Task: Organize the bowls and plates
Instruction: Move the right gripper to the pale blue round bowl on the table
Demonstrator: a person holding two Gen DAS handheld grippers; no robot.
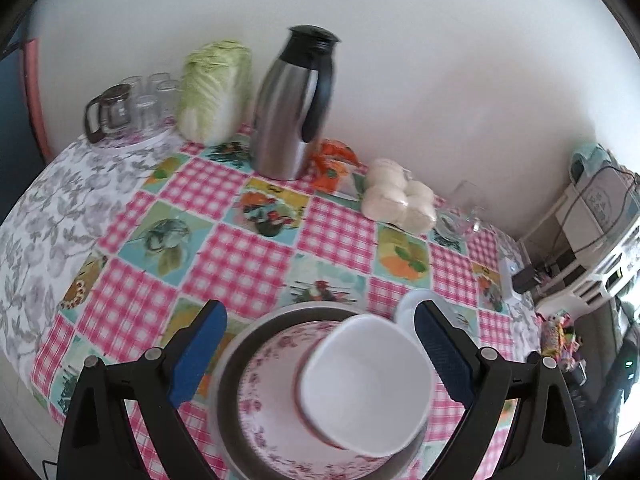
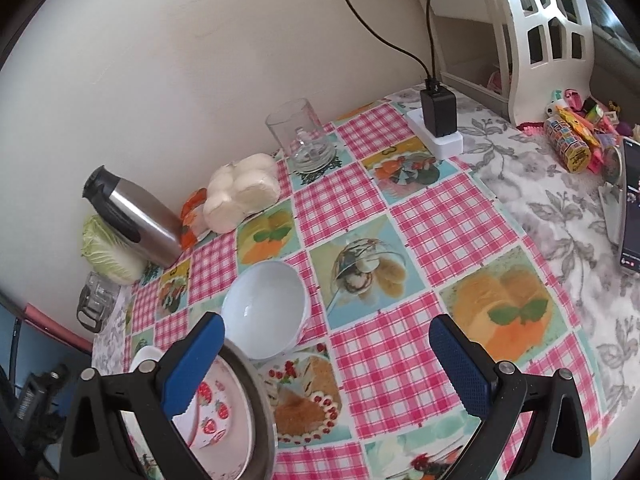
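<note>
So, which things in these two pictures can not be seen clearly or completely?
- Stack of plates, left wrist view: near side cut by the frame edge; the white square bowl covers part.
- Strawberry cup, right wrist view: partly behind the right gripper.
- Glasses, left wrist view: blurred, number unclear.
- Phone, right wrist view: cut by the edge.

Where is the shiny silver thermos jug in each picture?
Left wrist view: the steel thermos jug stands top centre by the wall, right of the cabbage.
Right wrist view: the same jug appears at the far left, tilted by the lens, in front of the cabbage.
Shared landmark: the bag of white buns to the jug's right.
</note>
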